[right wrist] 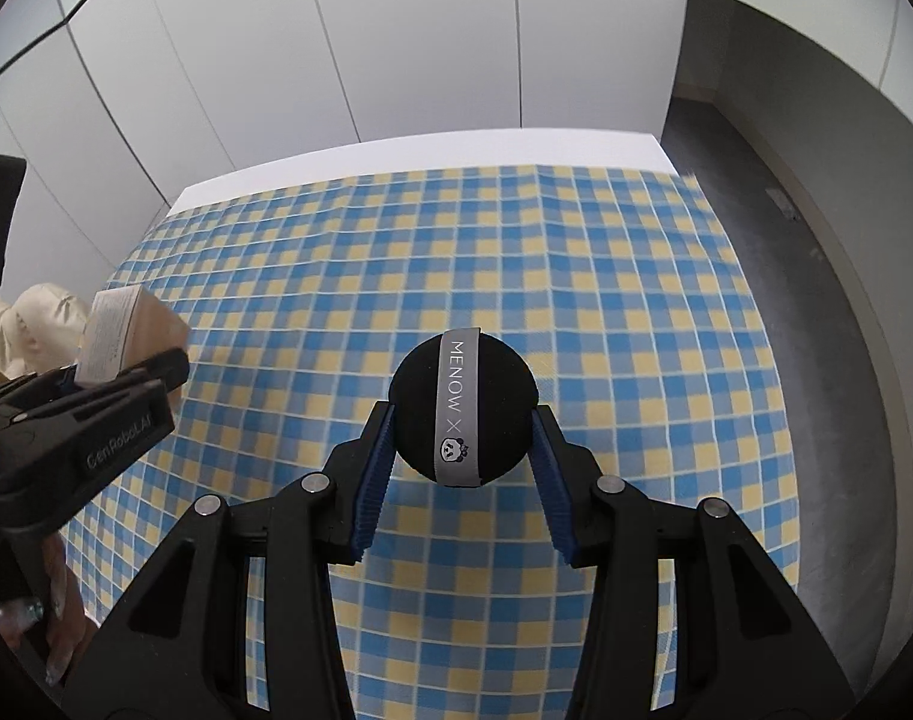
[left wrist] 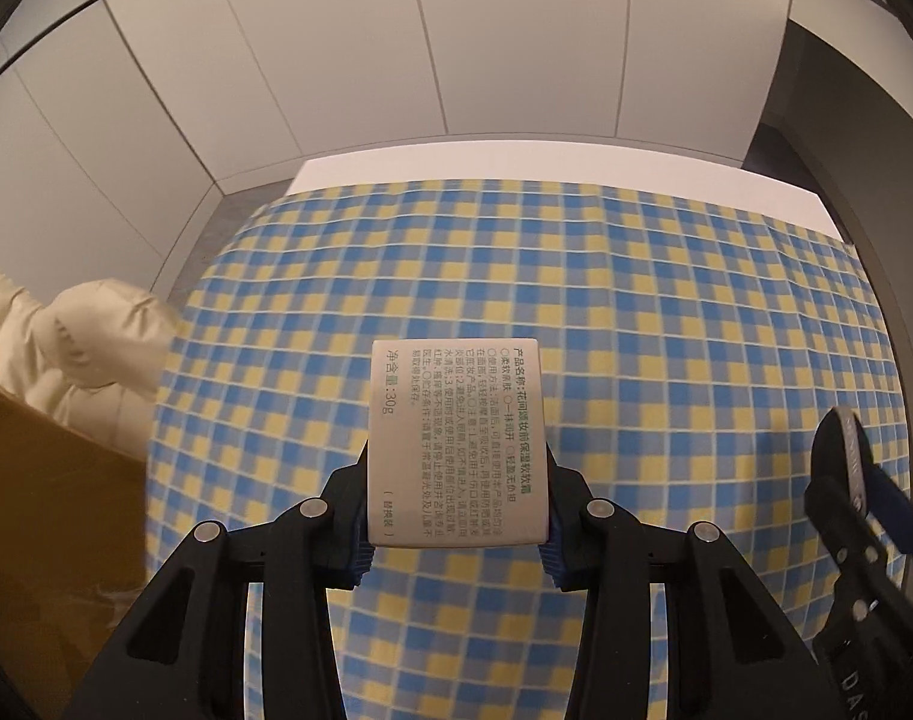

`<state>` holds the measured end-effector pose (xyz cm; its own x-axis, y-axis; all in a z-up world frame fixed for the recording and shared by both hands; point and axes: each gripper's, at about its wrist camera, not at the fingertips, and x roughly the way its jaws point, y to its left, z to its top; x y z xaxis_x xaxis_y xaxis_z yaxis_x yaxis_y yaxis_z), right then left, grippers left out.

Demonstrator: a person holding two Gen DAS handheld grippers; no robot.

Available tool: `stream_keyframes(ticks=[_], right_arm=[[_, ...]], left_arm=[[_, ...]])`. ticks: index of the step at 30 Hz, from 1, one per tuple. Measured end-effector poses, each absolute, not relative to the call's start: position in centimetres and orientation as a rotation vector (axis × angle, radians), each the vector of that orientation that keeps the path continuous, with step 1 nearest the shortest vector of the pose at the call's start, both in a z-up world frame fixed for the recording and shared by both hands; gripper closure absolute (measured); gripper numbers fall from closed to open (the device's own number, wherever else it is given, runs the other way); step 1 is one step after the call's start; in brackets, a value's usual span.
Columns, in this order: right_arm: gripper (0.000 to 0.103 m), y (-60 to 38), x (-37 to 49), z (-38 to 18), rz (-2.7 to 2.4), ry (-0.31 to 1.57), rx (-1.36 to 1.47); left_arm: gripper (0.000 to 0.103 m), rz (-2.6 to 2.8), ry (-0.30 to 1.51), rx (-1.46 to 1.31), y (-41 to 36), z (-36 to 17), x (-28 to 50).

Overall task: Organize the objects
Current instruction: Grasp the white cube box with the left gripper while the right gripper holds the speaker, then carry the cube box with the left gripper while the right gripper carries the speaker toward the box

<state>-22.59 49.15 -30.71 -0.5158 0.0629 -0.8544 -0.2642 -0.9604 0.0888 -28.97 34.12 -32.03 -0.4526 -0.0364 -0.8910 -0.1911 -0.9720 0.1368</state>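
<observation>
Small white printed carton (left wrist: 456, 444) — pinched by left hand-held gripper (left wrist: 456, 516) above blue-yellow checked counter cloth (left wrist: 636, 312) | round black puff with grey band (right wrist: 463, 411) — pinched, seemingly, by right hand-held gripper (right wrist: 463, 480)

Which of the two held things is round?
The black puff with the MENOW strap, in the right gripper. The left gripper grips a flat-sided printed box.

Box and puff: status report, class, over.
Left claw shut on box. Right claw shut on puff. Both above checked cloth. Nothing in the way.
</observation>
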Motion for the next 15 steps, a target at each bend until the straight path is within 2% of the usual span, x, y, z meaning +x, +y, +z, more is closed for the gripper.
stream_keyframes(ticks=[15], right_arm=[[0.057, 45.4, -23.6, -25.7, 2.520, 0.129, -1.483]], left_arm=[[0.060, 2.630, 0.246, -1.565, 30.4, -26.5, -28.4]])
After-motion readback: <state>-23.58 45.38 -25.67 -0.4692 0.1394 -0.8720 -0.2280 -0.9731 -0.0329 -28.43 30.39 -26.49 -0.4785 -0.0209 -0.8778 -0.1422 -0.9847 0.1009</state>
